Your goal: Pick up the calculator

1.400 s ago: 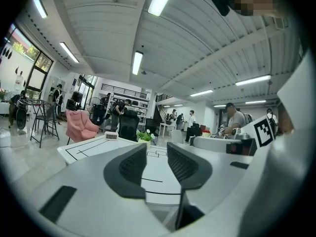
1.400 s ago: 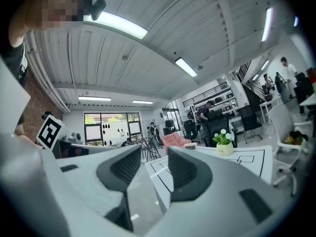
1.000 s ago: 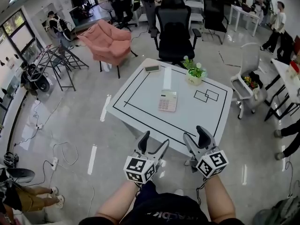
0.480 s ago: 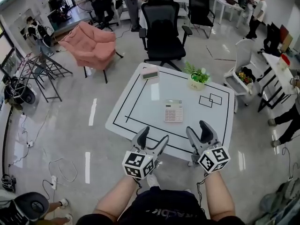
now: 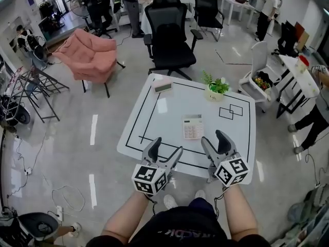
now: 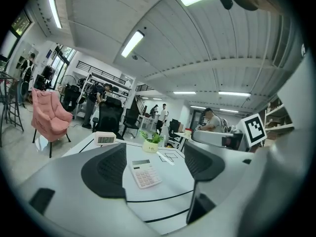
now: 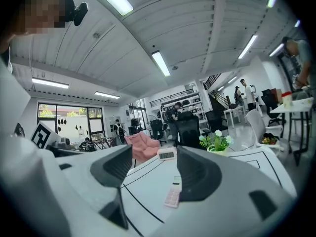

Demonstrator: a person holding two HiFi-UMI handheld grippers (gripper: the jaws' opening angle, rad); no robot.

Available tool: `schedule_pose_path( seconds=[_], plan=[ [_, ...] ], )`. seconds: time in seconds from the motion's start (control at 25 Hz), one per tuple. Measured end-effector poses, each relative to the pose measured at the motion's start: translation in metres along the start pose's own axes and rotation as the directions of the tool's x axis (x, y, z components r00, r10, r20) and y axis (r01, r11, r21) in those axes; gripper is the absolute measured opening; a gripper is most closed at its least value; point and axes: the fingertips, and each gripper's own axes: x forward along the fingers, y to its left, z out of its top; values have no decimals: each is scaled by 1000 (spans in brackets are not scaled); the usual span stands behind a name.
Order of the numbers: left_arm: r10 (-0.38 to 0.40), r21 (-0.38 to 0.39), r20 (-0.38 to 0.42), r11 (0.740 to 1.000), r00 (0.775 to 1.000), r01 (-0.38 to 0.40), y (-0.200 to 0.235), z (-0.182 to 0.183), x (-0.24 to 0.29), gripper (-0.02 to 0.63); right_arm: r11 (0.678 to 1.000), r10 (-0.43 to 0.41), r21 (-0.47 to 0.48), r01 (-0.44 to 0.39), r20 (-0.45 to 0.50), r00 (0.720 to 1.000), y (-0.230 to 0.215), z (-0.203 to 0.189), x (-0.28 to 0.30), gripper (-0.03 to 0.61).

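Nothing is done yet: the flat white calculator (image 5: 193, 126) lies untouched on the white, black-lined counter (image 5: 159, 112), with our left claw (image 5: 165, 149) and right claw (image 5: 214, 141) spread, empty, short of it.

A glossy grey floor (image 5: 61, 138) is spreading around the white desk (image 5: 164, 117). A black office chair (image 5: 169, 42) is standing just beyond the desk, a pink armchair (image 5: 91, 55) beyond its left corner, a white chair (image 5: 258, 66) beyond its right corner. Strip lights (image 6: 132, 43) are glowing on the ribbed ceiling above the desk.
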Motion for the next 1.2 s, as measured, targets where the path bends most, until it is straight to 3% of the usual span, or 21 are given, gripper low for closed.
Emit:
schedule_pose_path(
  seconds=[0.52,1.2],
  plan=[
    [28,-43,-33,999,999,-29,19,-14,12,354,998,34,50,-30,-72,997,-13,-26,36,265],
    [80,-132,-192,985,978,-107,46,-72,128,354,980,84,196,-35,-250,964,-119,-97,100,265]
  ],
)
